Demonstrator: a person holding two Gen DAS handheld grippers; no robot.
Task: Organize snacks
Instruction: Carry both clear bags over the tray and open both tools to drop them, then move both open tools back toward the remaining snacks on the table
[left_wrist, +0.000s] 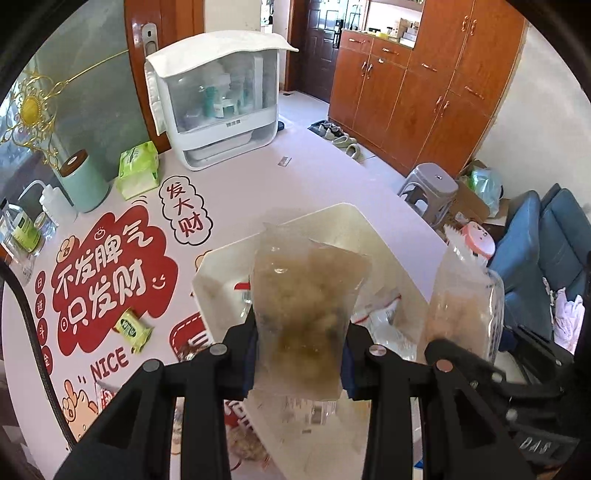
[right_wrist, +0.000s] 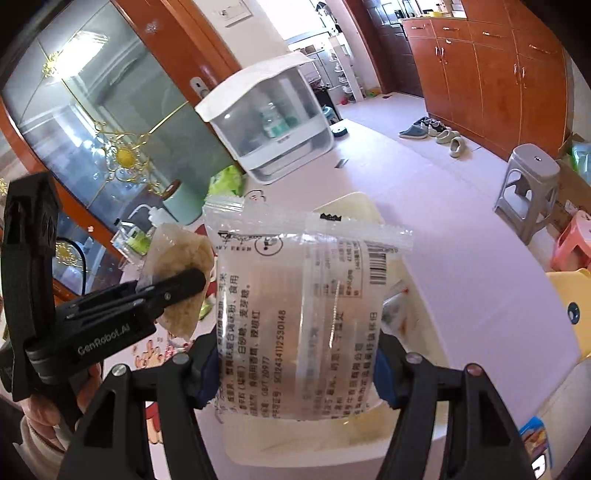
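My left gripper (left_wrist: 300, 354) pinches a clear snack packet (left_wrist: 306, 314) of brownish-green filling, held upright over the white bin (left_wrist: 214, 273). My right gripper (right_wrist: 295, 365) clamps a second transparent packet (right_wrist: 303, 317) printed with black text and a barcode, above the same bin. 2 packets block most of my view into it. A green tissue pack (left_wrist: 138, 168) and white cabinet (left_wrist: 218, 99) stand beyond on the table (left_wrist: 325, 177).

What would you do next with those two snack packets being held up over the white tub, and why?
Probably lower one packet into the white bin and let go. The left gripper is clamped on a clear snack packet, the right gripper on a printed packet, and both hang just above the bin, which already holds other wrapped snacks. Releasing one at a time seems tidiest.
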